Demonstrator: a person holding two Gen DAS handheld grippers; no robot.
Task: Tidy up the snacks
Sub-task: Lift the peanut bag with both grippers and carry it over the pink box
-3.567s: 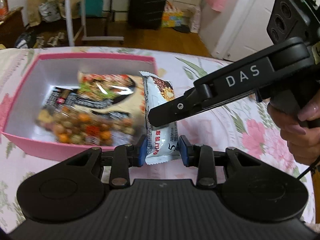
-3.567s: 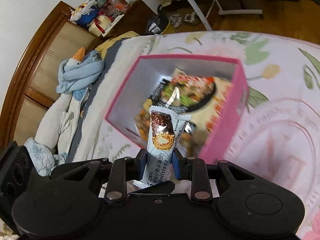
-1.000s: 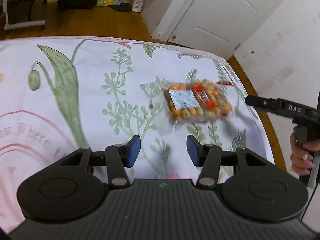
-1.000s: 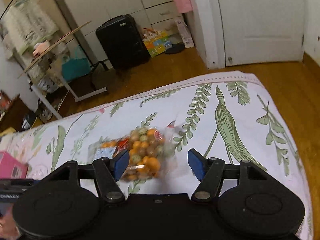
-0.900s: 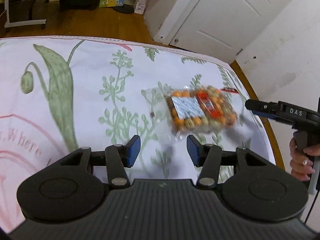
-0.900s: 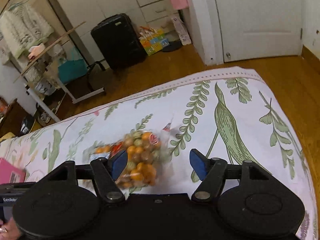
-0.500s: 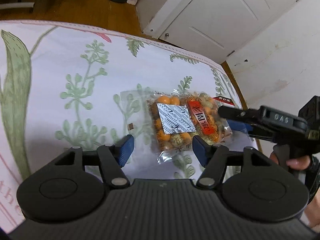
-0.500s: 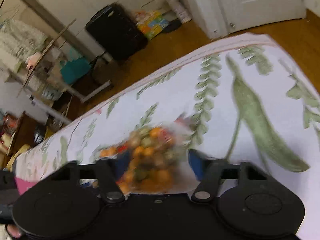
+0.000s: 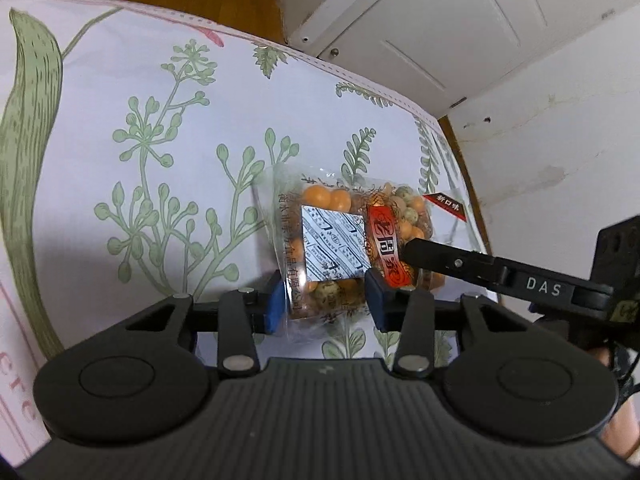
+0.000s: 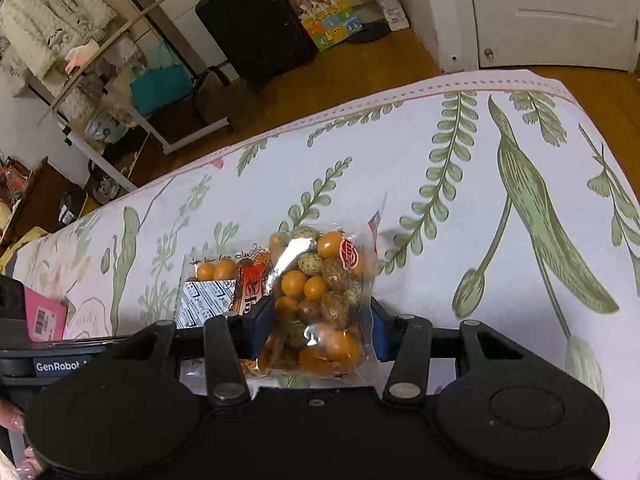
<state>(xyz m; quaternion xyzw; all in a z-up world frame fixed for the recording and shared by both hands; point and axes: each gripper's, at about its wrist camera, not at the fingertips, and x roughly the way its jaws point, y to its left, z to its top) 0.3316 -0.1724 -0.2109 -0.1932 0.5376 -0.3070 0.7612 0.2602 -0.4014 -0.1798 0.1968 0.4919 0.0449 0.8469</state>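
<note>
The snack bag (image 9: 352, 240) is clear, glossy plastic film, crinkled and throwing highlights, with a printed paper-like label. The cloth (image 9: 160, 120) beneath it is matt woven fabric with a printed leaf pattern. Each claw, left (image 9: 322, 306) and right (image 10: 316, 330), is matt black plastic with blue pads and bright metal pivot pins. The floor (image 10: 360, 64) is smooth varnished wood.
</note>
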